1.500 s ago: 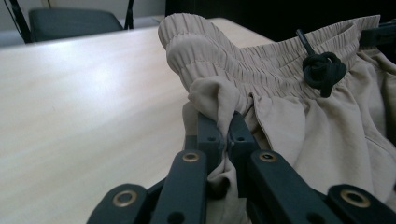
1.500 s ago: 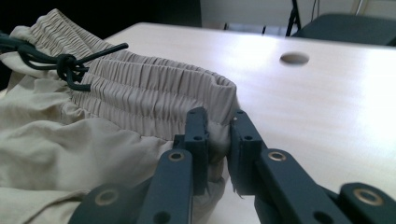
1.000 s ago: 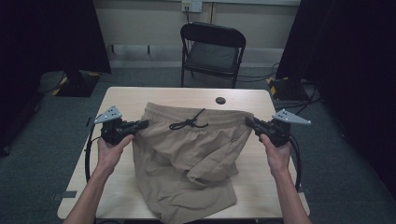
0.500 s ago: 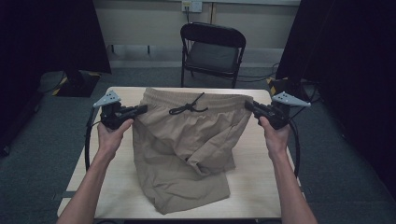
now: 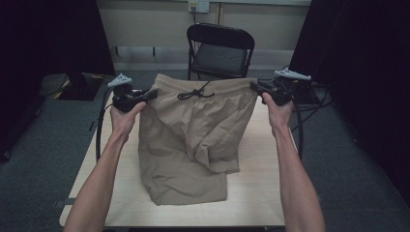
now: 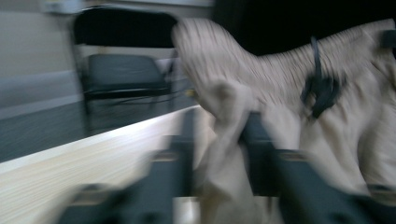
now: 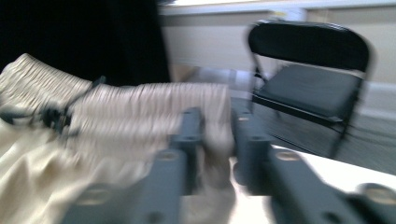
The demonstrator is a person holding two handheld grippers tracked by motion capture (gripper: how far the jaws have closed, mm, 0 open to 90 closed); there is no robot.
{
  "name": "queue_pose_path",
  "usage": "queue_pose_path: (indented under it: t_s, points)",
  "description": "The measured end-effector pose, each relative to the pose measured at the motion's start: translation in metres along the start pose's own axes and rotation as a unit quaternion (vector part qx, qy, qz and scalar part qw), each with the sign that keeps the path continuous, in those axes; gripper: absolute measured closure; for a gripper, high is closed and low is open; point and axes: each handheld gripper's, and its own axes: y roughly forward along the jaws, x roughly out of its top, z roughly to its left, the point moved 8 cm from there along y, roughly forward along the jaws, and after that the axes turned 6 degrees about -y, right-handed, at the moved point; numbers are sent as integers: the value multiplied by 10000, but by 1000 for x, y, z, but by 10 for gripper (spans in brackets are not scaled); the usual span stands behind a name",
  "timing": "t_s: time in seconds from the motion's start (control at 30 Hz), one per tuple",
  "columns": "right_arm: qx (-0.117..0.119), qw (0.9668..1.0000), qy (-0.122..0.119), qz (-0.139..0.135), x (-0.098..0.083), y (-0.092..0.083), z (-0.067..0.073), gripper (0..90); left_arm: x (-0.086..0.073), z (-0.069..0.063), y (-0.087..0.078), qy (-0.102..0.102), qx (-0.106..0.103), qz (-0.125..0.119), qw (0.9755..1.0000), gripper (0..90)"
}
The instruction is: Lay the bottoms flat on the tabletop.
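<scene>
Tan shorts point(image 5: 193, 130) with a black drawstring point(image 5: 196, 93) hang from their raised waistband, and the legs trail folded on the wooden table point(image 5: 261, 193). My left gripper point(image 5: 152, 94) is at the waistband's left corner and my right gripper point(image 5: 254, 87) at its right corner. In the left gripper view, a bunch of waistband cloth point(image 6: 219, 140) lies between the parted jaws of the left gripper point(image 6: 218, 116). The right gripper view shows the same for the right gripper point(image 7: 218, 114), with cloth point(image 7: 217, 126) in its gap. Both pairs of jaws have just been opening. Both gripper views are blurred.
A black folding chair point(image 5: 220, 50) stands just beyond the table's far edge. Cables trail from both grippers down the table's sides. Dark curtains hang at left and right, and grey carpet surrounds the table.
Both hands have risen and moved toward the far edge, lifting the waistband off the table and stretching it wide. The shorts' legs slid along the tabletop after it.
</scene>
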Motion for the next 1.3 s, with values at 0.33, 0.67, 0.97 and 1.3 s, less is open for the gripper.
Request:
queue_pose_path:
  t_s: [0.33, 0.67, 0.97, 1.3]
  points:
    - [233, 9992, -185, 285, -29, 0, 14, 403, -24, -9, -4, 9, -195, 149, 9997, 556]
    - [662, 9947, -301, 726, -104, -31, 45, 473, -101, -42, -21, 115, -709, 649, 9953, 719]
    - [1279, 9835, -392, 1218, -175, -46, 91, 579, -170, -91, -33, 137, -1218, 1181, 9854, 721]
    - [1786, 9671, -627, 1698, -230, -60, 138, 540, -220, -129, -60, 577, -1429, 2131, 9648, 540]
